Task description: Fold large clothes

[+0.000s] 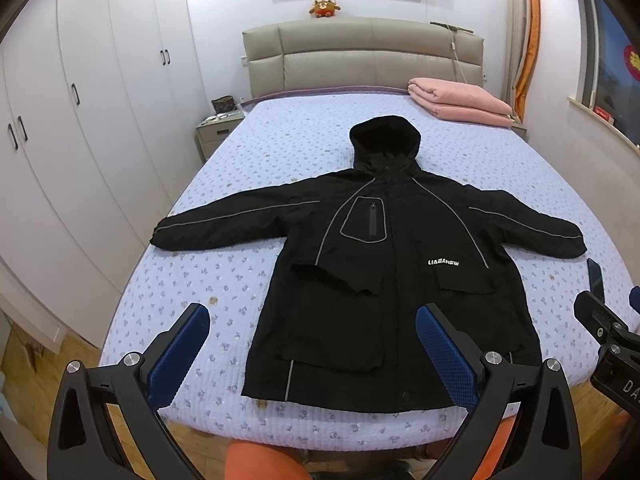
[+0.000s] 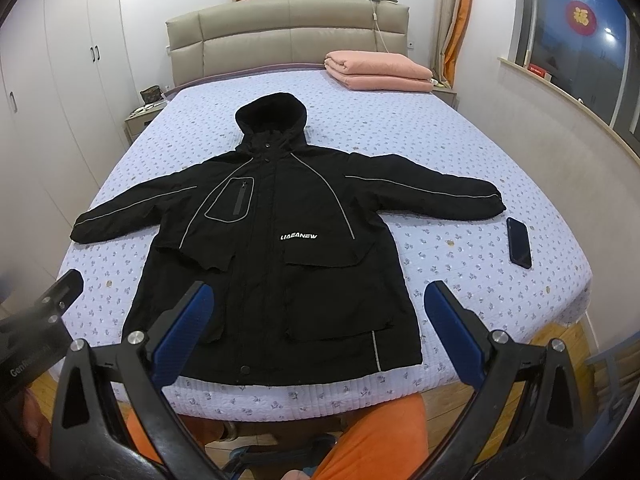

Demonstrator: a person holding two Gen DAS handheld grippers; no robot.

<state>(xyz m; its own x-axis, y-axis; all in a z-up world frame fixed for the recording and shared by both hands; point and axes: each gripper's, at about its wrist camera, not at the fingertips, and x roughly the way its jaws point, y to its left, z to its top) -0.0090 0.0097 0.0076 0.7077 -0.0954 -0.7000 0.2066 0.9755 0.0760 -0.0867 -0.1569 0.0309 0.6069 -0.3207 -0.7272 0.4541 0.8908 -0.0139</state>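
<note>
A black hooded jacket [image 1: 384, 264] [image 2: 276, 248] lies flat and face up on the bed, sleeves spread to both sides, hood toward the headboard, hem at the near edge. My left gripper [image 1: 312, 320] hangs open above the hem's left part, nothing between its blue pads. Over the hem's right part my right gripper [image 2: 320, 300] is open too and holds nothing. Each gripper's black body shows at the edge of the other's view.
The bed [image 1: 248, 152] [image 2: 400, 136] has a lilac flowered cover. A folded pink blanket [image 1: 460, 100] [image 2: 378, 71] lies near the headboard. A dark phone [image 2: 519, 242] rests by the right sleeve cuff. White wardrobes [image 1: 80, 120] line the left. A person's orange-clad legs [image 2: 372, 440] are below.
</note>
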